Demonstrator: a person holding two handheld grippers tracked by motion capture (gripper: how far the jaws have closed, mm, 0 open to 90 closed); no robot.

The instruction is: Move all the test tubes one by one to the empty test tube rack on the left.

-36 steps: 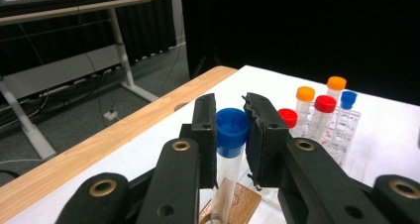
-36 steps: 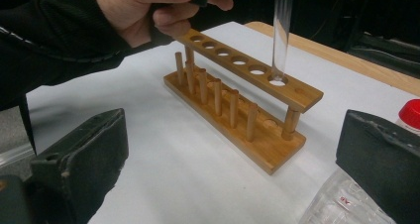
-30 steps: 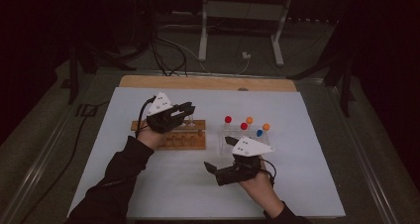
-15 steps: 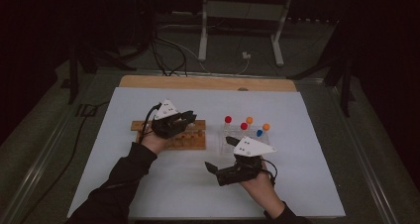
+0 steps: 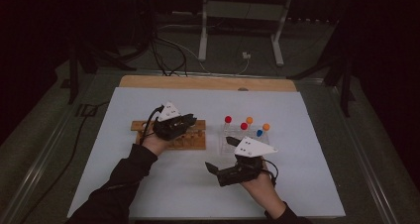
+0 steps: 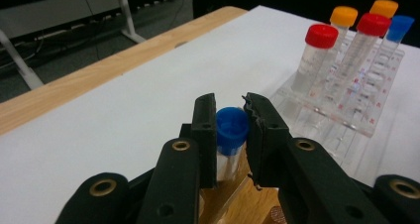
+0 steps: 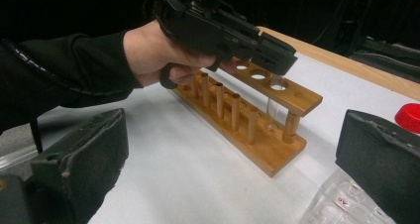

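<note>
Over the table, the left hand has been sinking toward the wooden rack, so the blue-capped tube is now entering a hole at the rack's end; seating it looks nearly finished. The left tongs are clamping that tube just under its cap. The right tongs are hovering wide open, holding nothing, beside the clear rack.

You are working in what looks like a lab or recording studio: a table with a white top and wooden edge stands in a dark room, carrying a wooden test-tube rack and a clear plastic rack of capped tubes. Behind it, cables trail over the grey floor around a metal stand.
</note>
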